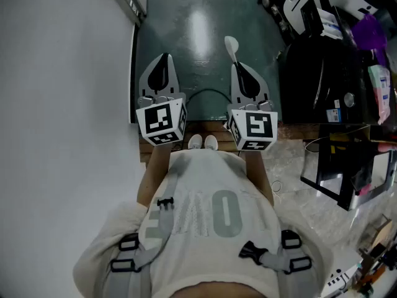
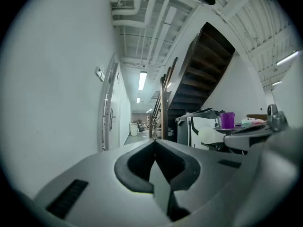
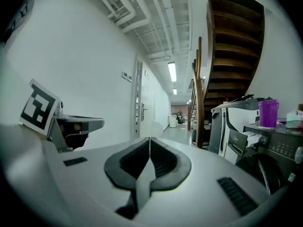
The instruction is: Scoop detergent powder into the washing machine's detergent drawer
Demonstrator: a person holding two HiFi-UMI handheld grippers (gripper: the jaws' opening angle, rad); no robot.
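right claw (image 1: 238,66): pinches the white scoop (image 1: 231,43) by its handle, bowl forward
left claw (image 1: 164,61): pressed together, empty
washing machine (image 3: 272,169): well off right
risk: thin handle could twist, spilling powder

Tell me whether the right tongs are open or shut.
Shut on a white plastic scoop: the right tongs clamp its handle, bowl sticking out ahead.

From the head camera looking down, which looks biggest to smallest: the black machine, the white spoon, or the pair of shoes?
1. Black machine: by far the largest.
2-3. Pair of shoes and white spoon: they look about alike. The spoon is held nearer the camera than the shoes, so I won't rank these two.
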